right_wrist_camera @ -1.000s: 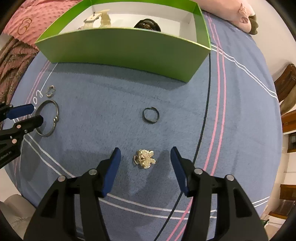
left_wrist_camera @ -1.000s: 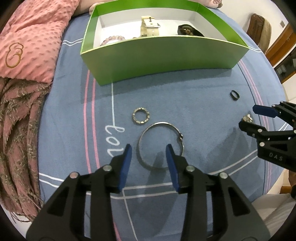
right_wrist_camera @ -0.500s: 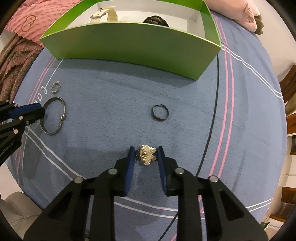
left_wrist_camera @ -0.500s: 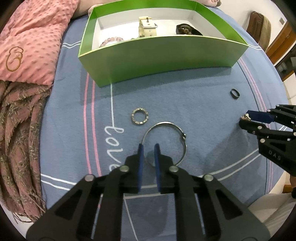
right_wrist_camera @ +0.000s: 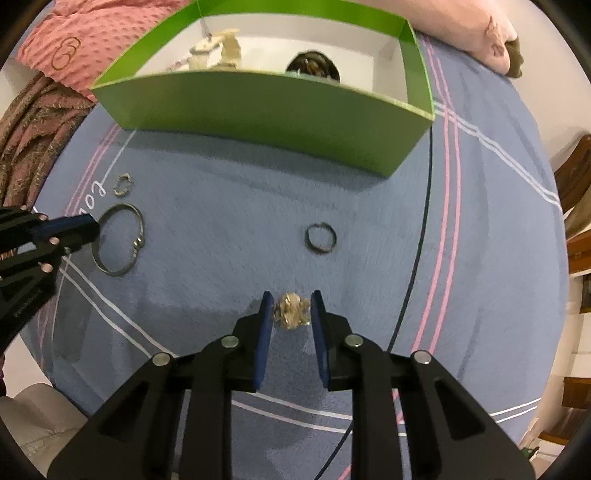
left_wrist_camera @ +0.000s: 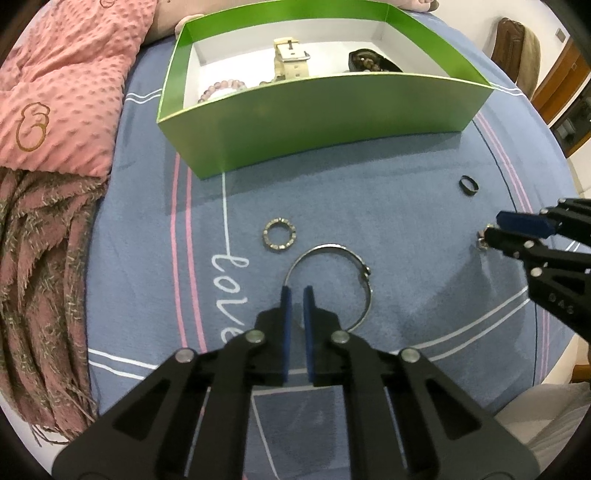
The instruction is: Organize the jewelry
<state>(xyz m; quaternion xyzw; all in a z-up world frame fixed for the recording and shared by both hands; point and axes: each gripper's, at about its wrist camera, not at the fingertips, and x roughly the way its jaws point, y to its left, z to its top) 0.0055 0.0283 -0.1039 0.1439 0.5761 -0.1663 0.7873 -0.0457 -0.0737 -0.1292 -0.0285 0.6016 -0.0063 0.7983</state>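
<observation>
My left gripper (left_wrist_camera: 296,291) is shut on the near-left rim of a large silver bangle (left_wrist_camera: 354,264), which also shows in the right wrist view (right_wrist_camera: 127,238). My right gripper (right_wrist_camera: 291,299) is shut on a gold flower-shaped brooch (right_wrist_camera: 291,309) and holds it just above the blue cloth. A small studded ring (left_wrist_camera: 279,235) lies left of the bangle. A dark ring (right_wrist_camera: 320,238) lies ahead of my right gripper. The green box (left_wrist_camera: 332,110) holds a cream watch strap (left_wrist_camera: 290,61), a pink bead bracelet (left_wrist_camera: 221,86) and a dark bead bracelet (left_wrist_camera: 369,61).
A pink dotted blanket (left_wrist_camera: 62,74) and a brown fringed scarf (left_wrist_camera: 40,266) lie at the left of the blue cloth (left_wrist_camera: 369,192). A pink pillow (right_wrist_camera: 480,33) sits behind the box. The cloth's edge falls away at the right.
Both grippers have closed from wide open: the left on the bangle's rim, the right on the brooch. Both have since risen a little and moved toward the box.
</observation>
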